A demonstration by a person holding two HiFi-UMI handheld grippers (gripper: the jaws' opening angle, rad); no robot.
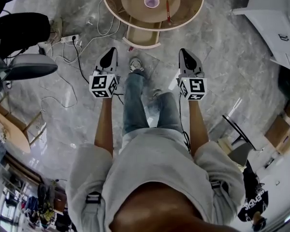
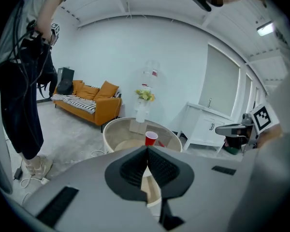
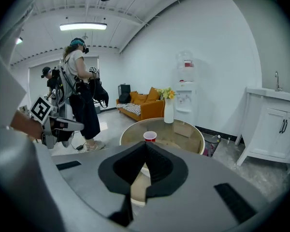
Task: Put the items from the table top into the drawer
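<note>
A round wooden table [image 1: 193, 11] stands ahead of me, with a red cup [image 1: 151, 1] and a thin red item [image 1: 168, 11] on its top. Under its near edge a cream drawer [image 1: 141, 36] stands pulled out. My left gripper [image 1: 110, 53] and right gripper [image 1: 184, 53] are held side by side above the floor, short of the table, both shut and empty. In the left gripper view the jaws [image 2: 147, 150] meet below the cup [image 2: 151, 138]. In the right gripper view the jaws [image 3: 146, 146] meet under the cup [image 3: 149, 136].
A white vase with flowers [image 3: 168, 111] and a small cardboard box [image 3: 186, 128] also stand on the table. White cabinets [image 1: 275, 18] are to the right, cables and a power strip [image 1: 67, 38] on the floor to the left. Other people [image 3: 79, 91] stand nearby, and an orange sofa [image 2: 89, 105] lies beyond.
</note>
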